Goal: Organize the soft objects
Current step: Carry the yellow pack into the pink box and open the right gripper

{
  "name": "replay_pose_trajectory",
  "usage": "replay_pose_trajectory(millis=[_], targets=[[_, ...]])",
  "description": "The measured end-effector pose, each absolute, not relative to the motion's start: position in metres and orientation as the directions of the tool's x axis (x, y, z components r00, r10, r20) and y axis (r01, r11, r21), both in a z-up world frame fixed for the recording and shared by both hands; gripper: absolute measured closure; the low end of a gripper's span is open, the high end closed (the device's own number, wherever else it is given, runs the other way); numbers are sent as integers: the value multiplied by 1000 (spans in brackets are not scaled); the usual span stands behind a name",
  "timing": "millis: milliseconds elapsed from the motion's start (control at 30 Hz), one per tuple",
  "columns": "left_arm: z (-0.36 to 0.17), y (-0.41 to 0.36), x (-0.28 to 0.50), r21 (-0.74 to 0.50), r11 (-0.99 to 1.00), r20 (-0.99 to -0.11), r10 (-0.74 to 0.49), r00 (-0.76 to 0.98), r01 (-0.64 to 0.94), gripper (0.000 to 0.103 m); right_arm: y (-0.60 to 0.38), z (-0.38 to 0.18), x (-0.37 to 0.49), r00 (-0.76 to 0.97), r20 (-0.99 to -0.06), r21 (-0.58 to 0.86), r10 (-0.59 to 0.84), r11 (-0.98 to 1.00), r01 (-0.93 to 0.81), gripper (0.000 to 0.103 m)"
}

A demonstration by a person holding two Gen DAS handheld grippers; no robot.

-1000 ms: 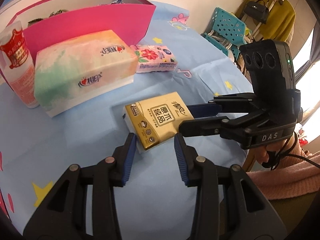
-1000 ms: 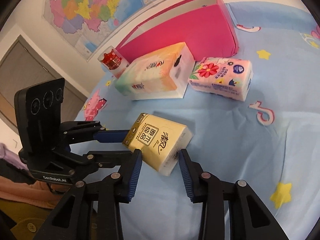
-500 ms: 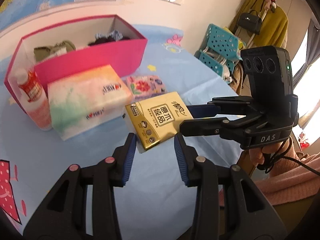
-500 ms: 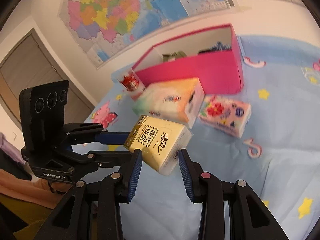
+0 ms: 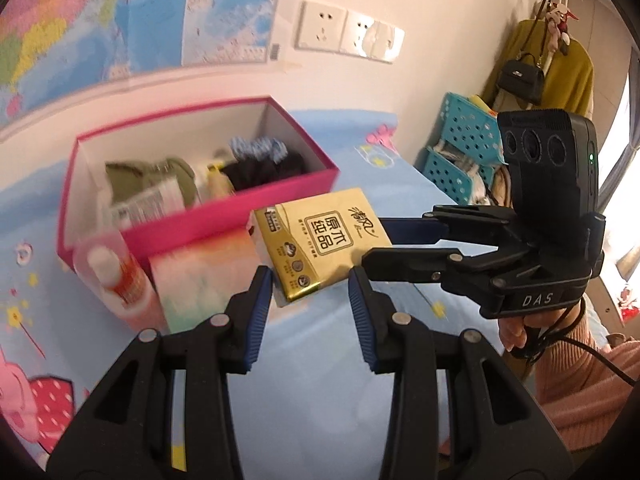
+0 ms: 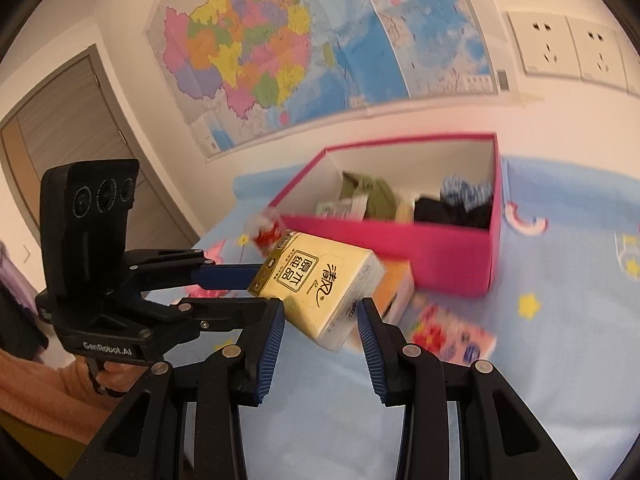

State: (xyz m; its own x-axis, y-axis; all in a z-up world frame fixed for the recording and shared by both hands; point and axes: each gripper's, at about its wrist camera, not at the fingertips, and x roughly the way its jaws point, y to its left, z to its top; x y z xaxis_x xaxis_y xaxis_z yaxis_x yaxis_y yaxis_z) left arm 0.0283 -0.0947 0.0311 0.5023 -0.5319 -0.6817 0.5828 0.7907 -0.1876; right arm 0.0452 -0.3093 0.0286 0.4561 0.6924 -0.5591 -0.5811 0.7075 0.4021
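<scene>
1. The gold tissue pack [image 5: 320, 246] hangs in the air above the blue tabletop [image 5: 320, 380], tilted, held from two sides at once.
2. The left tongs [image 5: 310, 284] pinch one end of the pack — in the left wrist view the blue pads press on its near corner and its crimped wrapper edge.
3. The right tongs [image 6: 320, 314] pinch the other end; in the right wrist view the pack's white side sits between the ribbed blue pads.
4. In the left wrist view the right tongs reach in from the right, one blue finger [image 5: 404, 226] along the pack's far edge, with a person's hand [image 5: 516, 330] and a pink sleeve below the handle.
5. A pink box [image 5: 208, 224] stands open on the tabletop behind the pack, near the wall. Inside lie an olive garment [image 5: 172, 170], a black cloth [image 5: 260, 168] with a blue-and-white patterned piece on top, and some wrapped packets.
6. A large pastel tissue pack [image 5: 204, 276] lies on the tabletop in front of the box, below the lifted pack, and a white bottle with a red label [image 5: 120, 280] stands just beside it on the left.
7. A small floral tissue pack [image 6: 452, 332] lies on the tabletop near the box's front wall — blurred in the right wrist view.
8. Wall maps [image 6: 280, 40] and sockets [image 5: 348, 34] hang above.
</scene>
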Motion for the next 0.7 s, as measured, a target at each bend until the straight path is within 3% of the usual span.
replay_pose_trajectory(millis=[700], targets=[[40,-95,115,-144,861,-713,-432,552,488,62,-290,31,141,464,-552,421,693,712,-562,65]])
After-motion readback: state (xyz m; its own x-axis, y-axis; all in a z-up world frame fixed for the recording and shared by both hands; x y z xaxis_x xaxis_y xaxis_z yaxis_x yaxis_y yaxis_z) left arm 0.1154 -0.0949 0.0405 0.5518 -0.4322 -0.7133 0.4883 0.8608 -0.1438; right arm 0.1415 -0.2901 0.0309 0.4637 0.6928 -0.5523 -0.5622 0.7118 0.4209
